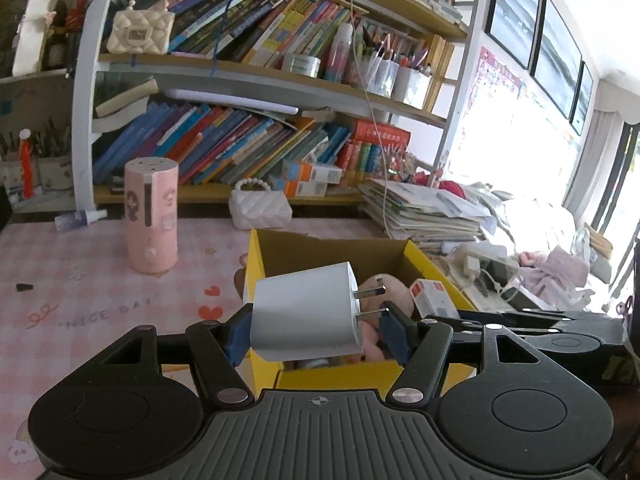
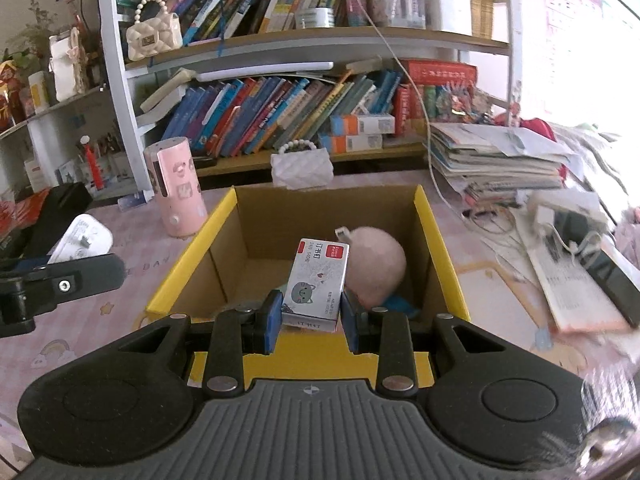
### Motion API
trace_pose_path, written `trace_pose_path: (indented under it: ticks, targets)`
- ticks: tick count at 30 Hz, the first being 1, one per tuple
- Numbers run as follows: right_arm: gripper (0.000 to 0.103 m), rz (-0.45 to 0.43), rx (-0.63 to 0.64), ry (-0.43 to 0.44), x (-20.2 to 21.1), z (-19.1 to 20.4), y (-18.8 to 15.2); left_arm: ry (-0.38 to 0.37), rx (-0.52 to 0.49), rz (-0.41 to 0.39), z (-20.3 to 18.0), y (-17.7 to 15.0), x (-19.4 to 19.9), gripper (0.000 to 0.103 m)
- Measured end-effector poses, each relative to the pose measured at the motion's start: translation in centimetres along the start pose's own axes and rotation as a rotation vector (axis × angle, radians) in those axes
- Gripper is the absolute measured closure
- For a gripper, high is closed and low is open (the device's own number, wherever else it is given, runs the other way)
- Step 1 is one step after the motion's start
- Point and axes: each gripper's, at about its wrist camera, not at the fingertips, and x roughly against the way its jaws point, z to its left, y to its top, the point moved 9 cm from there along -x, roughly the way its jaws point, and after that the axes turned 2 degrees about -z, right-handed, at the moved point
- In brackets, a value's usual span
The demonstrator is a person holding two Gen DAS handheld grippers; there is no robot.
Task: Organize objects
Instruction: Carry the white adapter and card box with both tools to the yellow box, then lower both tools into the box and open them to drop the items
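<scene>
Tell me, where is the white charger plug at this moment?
The white charger plug is held between the left tongs, over the near-left corner of the yellow box. In the right wrist view it appears at the far left, beside the box.

Home study: crammed bookshelf (image 1: 256, 80), desk (image 1: 100, 300)

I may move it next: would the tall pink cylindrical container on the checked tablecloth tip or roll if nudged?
The tall pink cylindrical container stands upright, much taller than wide, so a push near its top would probably tip it. Once down, its round side would likely let it roll across the pink checked tablecloth. Its smooth wall may be slippery in the jaws.
</scene>
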Motion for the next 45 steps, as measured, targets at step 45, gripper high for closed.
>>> trace_pose_path:
  ticks: [45]
  targets:
    - [0.074, 0.321, 0.111, 0.191, -12.4, -3.3, -2.4, 0.098, -0.066, 0.156, -1.8, -2.4, -10.5, 0.040]
